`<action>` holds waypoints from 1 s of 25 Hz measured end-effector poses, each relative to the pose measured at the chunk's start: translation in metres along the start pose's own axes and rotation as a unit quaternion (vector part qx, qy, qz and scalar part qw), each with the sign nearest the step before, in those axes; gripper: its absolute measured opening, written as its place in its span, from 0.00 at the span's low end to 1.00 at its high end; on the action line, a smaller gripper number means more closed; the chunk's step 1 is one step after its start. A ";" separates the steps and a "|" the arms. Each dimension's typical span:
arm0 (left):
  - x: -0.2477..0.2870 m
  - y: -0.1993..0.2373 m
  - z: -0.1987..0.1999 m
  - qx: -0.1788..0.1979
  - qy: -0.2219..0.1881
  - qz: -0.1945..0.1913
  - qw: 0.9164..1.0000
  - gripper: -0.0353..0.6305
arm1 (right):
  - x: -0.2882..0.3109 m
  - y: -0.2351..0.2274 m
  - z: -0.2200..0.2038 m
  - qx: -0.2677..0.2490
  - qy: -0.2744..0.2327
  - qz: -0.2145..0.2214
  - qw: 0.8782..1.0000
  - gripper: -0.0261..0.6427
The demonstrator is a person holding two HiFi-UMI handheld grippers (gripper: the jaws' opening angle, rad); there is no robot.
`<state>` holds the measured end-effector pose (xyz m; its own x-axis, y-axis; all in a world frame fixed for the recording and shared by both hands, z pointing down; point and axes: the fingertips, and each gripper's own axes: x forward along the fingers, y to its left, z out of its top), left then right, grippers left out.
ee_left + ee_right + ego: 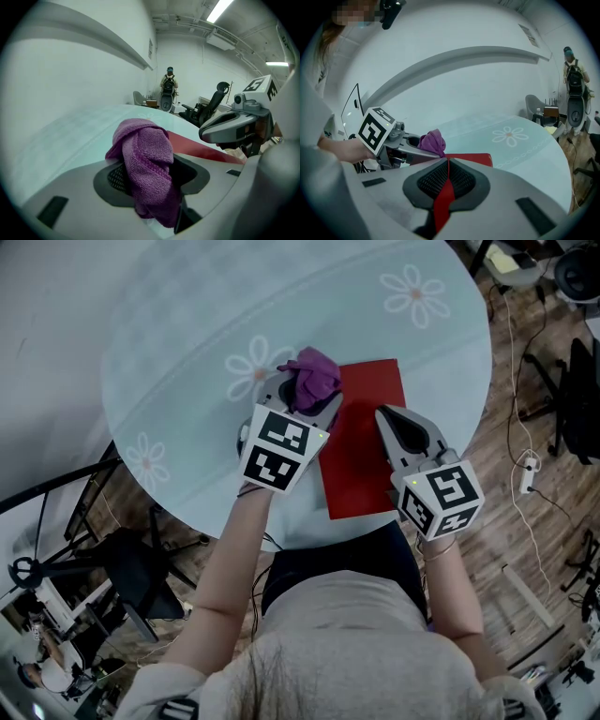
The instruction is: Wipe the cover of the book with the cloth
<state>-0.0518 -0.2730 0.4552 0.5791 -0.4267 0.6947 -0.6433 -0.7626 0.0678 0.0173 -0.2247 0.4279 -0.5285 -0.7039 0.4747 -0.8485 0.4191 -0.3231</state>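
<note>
A purple cloth [314, 376] [149, 164] [432, 140] sits bunched between the jaws of my left gripper [305, 392] [157, 168], at the upper left corner of the red book [361, 456] [201, 147] [474, 159]. The jaws stand apart and the cloth rests loosely between them, with one mesh pad [117, 176] bare beside it. The book lies flat near the front edge of the round table [187, 352]. My right gripper [386, 414] [447, 163] hovers over the book's right side, shut, with only a thin slit showing the red cover beneath.
The table has a pale cover with white flower prints [415, 292]. A black chair [131, 568] stands at the lower left, and cables and chair bases [562, 390] lie on the wooden floor at the right. A person [169, 84] stands far off by office chairs.
</note>
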 end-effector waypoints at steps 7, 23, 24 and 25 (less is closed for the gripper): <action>0.011 -0.003 -0.011 0.043 0.036 -0.004 0.998 0.24 | -0.002 0.001 -0.004 0.002 0.008 0.001 1.000 0.07; 0.009 -0.014 -0.014 0.062 0.035 -0.053 0.996 0.23 | -0.001 0.010 -0.005 0.018 -0.007 -0.012 1.000 0.07; 0.009 -0.016 -0.015 0.063 0.036 -0.058 0.996 0.23 | -0.002 0.010 -0.005 0.019 -0.008 -0.015 1.000 0.07; 0.008 -0.019 -0.016 0.063 0.037 -0.063 0.995 0.23 | -0.003 0.009 -0.005 0.021 -0.009 -0.017 1.000 0.07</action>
<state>-0.0429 -0.2541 0.4706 0.6097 -0.2916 0.7370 -0.4975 -0.8647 0.0694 0.0111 -0.2155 0.4276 -0.4977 -0.7282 0.4712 -0.8642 0.3701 -0.3409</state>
